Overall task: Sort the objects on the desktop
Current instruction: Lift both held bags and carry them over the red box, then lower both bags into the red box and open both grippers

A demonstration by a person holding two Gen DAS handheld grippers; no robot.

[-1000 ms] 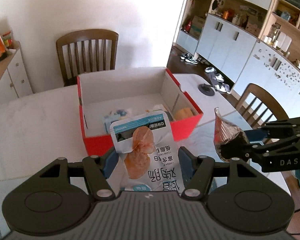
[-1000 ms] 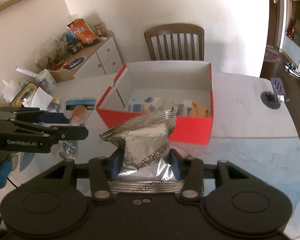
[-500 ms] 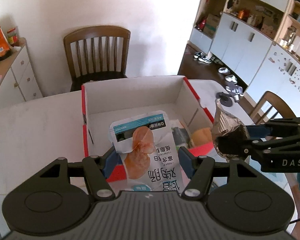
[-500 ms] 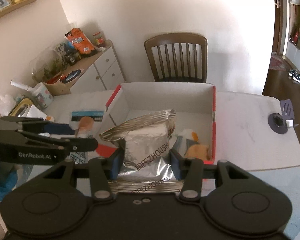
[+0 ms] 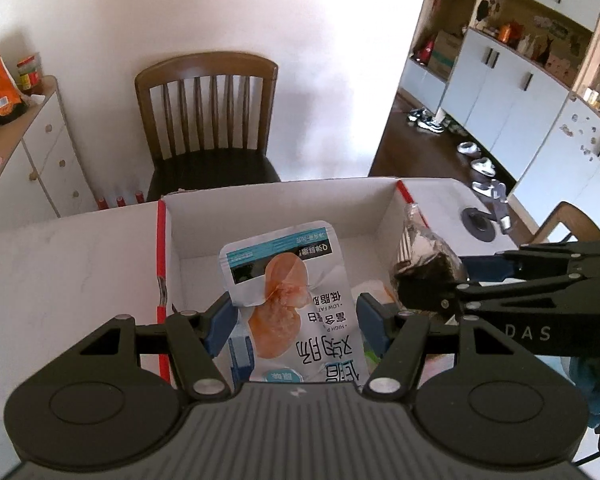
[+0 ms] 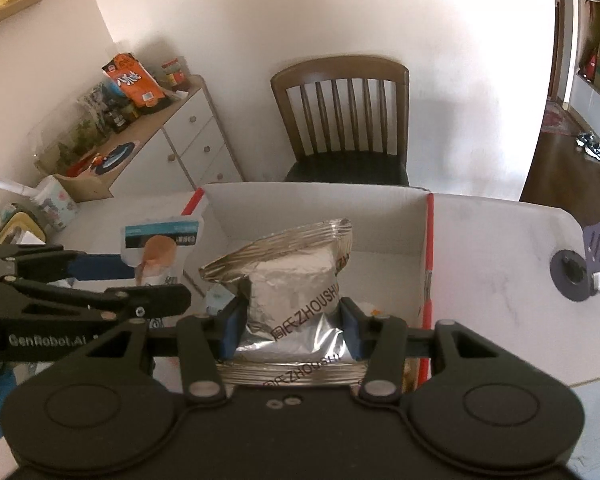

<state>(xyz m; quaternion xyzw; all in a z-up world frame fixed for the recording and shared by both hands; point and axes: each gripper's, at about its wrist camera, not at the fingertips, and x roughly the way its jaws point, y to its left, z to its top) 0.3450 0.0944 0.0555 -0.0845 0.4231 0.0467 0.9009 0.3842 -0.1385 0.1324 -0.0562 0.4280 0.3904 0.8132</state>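
Silver foil, crinkled and printed with dark lettering, fills the middle of the right wrist view: the foil packet (image 6: 296, 292) stands between the blue pads (image 6: 232, 326) of the right tongs (image 6: 292, 330), which pinch it at both sides. It hangs over the open red box (image 6: 429, 248), whose white inner walls rise behind it, while small items lie on the box floor beneath, too hidden to name.

In the left wrist view the left tongs (image 5: 296, 320) pinch a white pouch (image 5: 296, 300) with a teal band and an orange picture, its print upside down to the camera. The pouch stands upright between the blue pads (image 5: 220, 322), likewise above the box interior, near the left wall with the red rim.

Each tool shows in the other's view. The right tongs enter the left view from the right edge, the foil packet dark and creased at their tip, just beside the pouch and over the box's right part. The left tongs reach in from the left edge of the right view, the pouch at their tip over the box's left wall.

The box rests on the pale marble tabletop (image 6: 500, 264), where a dark round fitting (image 6: 572, 274) sits to the right. A wooden chair (image 5: 206, 120) stands beyond the far edge.
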